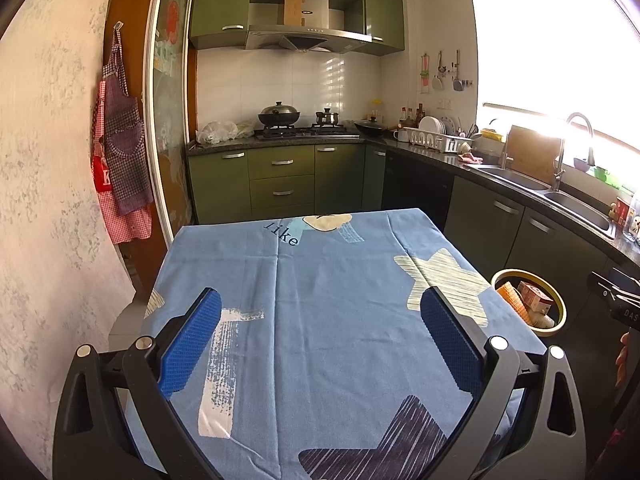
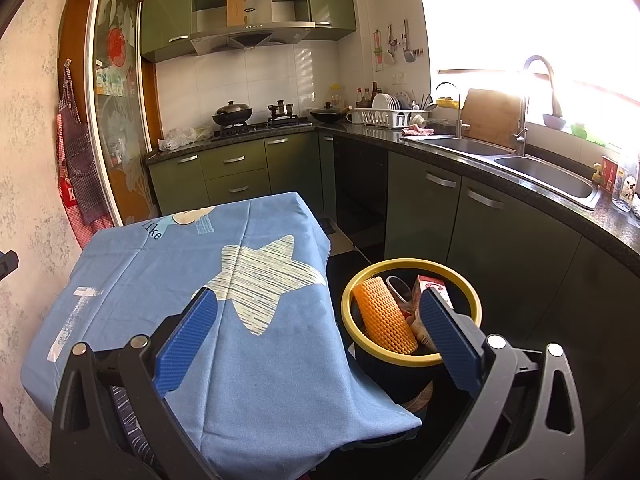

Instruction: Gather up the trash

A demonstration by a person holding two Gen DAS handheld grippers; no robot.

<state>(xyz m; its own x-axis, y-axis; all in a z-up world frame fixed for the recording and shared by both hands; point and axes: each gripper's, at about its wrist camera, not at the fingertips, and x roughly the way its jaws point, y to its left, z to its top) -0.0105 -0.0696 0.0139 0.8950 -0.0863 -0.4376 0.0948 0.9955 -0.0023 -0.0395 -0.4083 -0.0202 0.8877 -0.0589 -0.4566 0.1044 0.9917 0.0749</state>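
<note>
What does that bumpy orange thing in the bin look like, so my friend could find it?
Start at the table with the blue star cloth; beside it on the floor stands a dark bin with a yellow rim. Inside leans the orange foam sleeve, a wavy honeycomb roll. Its ridged orange surface sets it apart from the red-and-white carton next to it.

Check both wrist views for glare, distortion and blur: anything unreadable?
Left wrist view: the bright kitchen window blows out to white, washing over the curved steel faucet; fisheye bends the walls. Right wrist view: same window glare, but the yellow-rimmed black trash bin and blue star-print tablecloth stay sharp and evenly lit.
</note>
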